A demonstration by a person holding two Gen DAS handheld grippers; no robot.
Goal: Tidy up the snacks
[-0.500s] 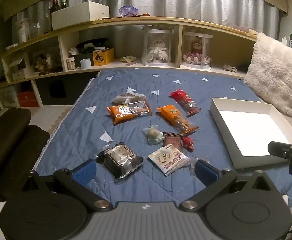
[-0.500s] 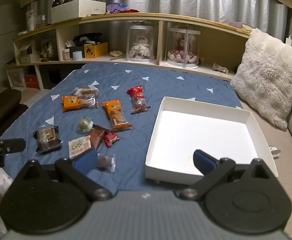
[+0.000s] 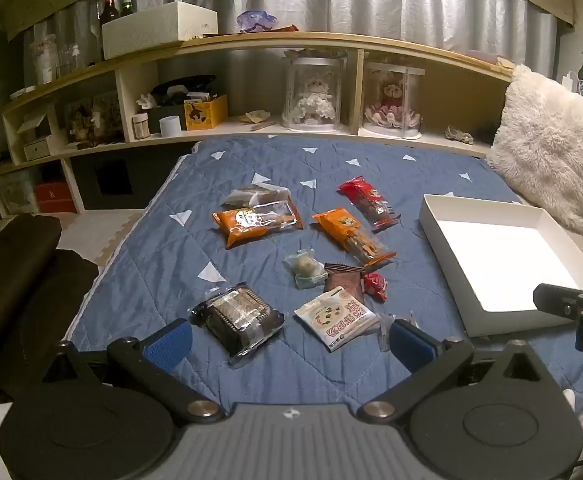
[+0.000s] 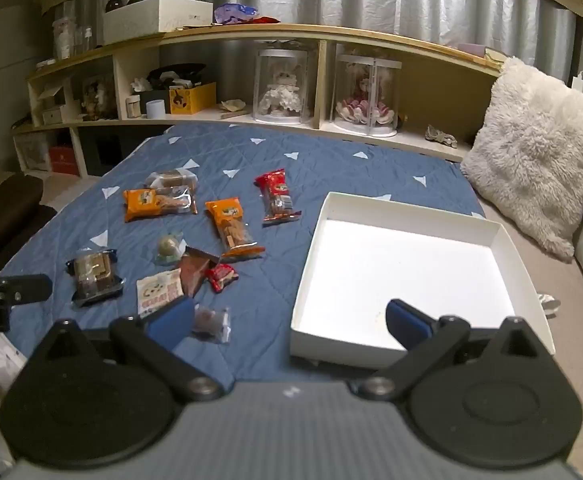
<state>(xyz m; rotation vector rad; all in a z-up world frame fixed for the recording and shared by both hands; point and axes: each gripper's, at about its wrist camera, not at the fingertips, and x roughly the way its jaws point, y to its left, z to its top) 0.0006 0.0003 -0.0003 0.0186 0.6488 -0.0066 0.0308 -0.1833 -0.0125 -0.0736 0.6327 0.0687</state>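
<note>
Several snack packets lie on a blue quilt (image 3: pixel 151 264). Among them are a dark cookie pack (image 3: pixel 237 318), a white cookie packet (image 3: pixel 335 318), two orange packs (image 3: pixel 257 220) (image 3: pixel 353 236) and a red pack (image 3: pixel 367 200). An empty white box (image 3: pixel 487 252) sits to the right; it also shows in the right wrist view (image 4: pixel 407 264). My left gripper (image 3: pixel 289 340) is open and empty, just short of the nearest packets. My right gripper (image 4: pixel 289 320) is open and empty over the box's near left corner, with a small clear packet (image 4: pixel 211 322) by its left finger.
A curved wooden shelf (image 3: pixel 291 40) with dolls in clear cases, boxes and bottles runs behind the bed. A fluffy white pillow (image 3: pixel 547 148) lies at the right, beyond the box. A dark cushion (image 3: pixel 15 276) lies off the quilt's left edge.
Both grippers have shifted only slightly; the views are almost the same. No packet has moved.
</note>
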